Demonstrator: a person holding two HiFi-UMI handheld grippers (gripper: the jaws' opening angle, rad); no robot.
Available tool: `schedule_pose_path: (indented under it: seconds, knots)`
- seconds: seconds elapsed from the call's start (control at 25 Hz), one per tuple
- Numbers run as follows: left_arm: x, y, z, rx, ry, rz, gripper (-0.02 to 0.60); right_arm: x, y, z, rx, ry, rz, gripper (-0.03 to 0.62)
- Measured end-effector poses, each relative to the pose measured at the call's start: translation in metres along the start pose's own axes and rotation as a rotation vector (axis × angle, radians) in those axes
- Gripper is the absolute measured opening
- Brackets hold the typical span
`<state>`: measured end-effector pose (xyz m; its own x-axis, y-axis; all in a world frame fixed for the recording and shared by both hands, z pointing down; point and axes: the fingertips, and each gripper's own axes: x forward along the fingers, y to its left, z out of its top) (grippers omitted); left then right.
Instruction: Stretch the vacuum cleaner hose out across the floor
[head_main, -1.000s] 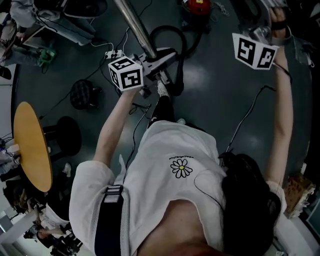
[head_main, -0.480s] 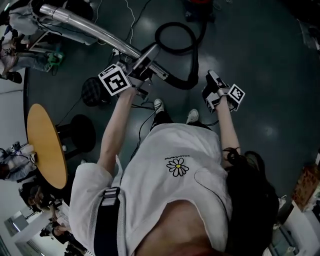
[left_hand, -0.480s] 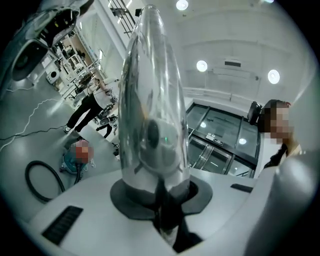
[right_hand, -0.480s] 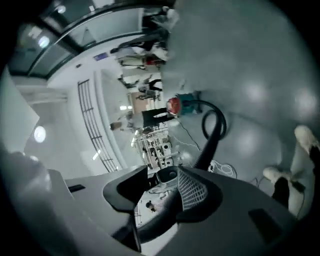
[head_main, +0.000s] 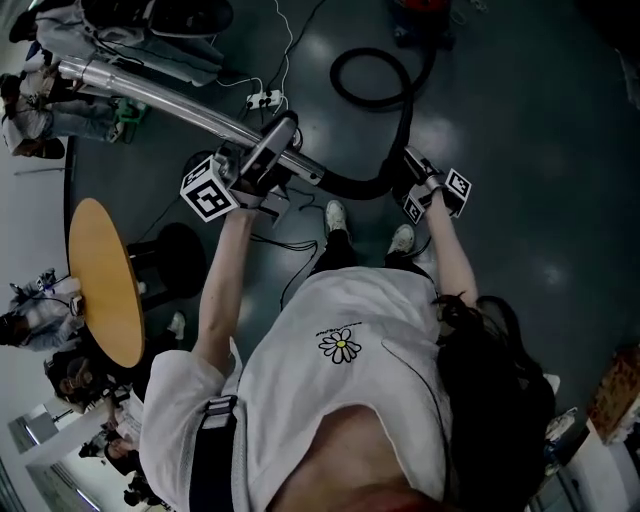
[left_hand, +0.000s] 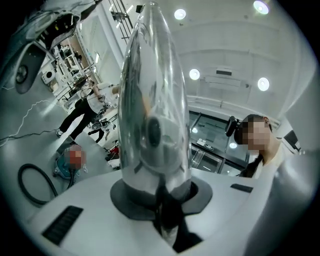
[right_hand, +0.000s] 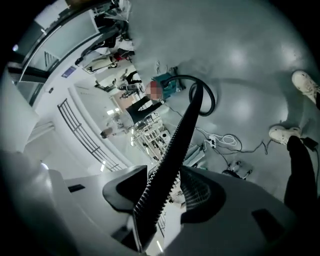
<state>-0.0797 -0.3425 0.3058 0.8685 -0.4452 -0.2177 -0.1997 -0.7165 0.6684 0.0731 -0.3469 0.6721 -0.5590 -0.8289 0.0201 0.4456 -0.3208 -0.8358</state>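
Observation:
A black ribbed hose (head_main: 362, 187) runs from the wand's handle to the right, then up into a loop (head_main: 380, 75) that ends at the red vacuum cleaner (head_main: 420, 12). My left gripper (head_main: 260, 178) is shut on the wand's handle, and the shiny metal tube (head_main: 150, 92) points away to the upper left. In the left gripper view that tube (left_hand: 155, 90) rises straight out of my left gripper (left_hand: 165, 210). My right gripper (head_main: 418, 178) is shut on the hose above the person's feet. The hose (right_hand: 177, 140) passes between the jaws of my right gripper (right_hand: 160, 195) toward the loop.
A round wooden table (head_main: 100, 280) and a black stool (head_main: 170, 265) stand at the left. A white power strip (head_main: 265, 98) with cables lies on the dark floor behind the wand. The person's shoes (head_main: 335, 213) are below the hose. People stand along the left edge.
My right gripper has come down from high at the right to the hose by the feet. My left gripper has moved left with the wand, whose tube now points further left.

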Motion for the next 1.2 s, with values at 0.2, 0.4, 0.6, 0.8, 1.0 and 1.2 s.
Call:
schedule_pose_path:
  seconds: [0.2, 0.4, 0.6, 0.8, 1.0, 1.2]
  knots:
    - [-0.010, -0.014, 0.016, 0.029, -0.003, -0.049, 0.074, 0.017, -0.001, -0.030, 0.142, 0.102, 0.099, 0.196]
    - [-0.015, -0.021, 0.020, 0.013, -0.036, -0.151, 0.074, 0.020, 0.032, -0.023, 0.306, -0.002, 0.426, 0.196]
    - [-0.017, -0.013, 0.017, -0.024, -0.014, -0.159, 0.074, 0.011, 0.027, -0.024, 0.271, -0.003, 0.378, 0.196]
    - [-0.013, -0.006, 0.007, -0.048, 0.050, -0.156, 0.074, 0.002, 0.027, -0.017, 0.181, -0.044, 0.337, 0.196]
    - [-0.008, 0.048, -0.058, -0.044, 0.417, 0.209, 0.171, -0.034, 0.053, 0.044, 0.144, -0.336, 0.440, 0.196]
    - [-0.046, 0.091, -0.116, -0.227, 0.637, 0.486, 0.238, -0.060, 0.095, 0.079, -0.054, -0.402, 0.445, 0.196]
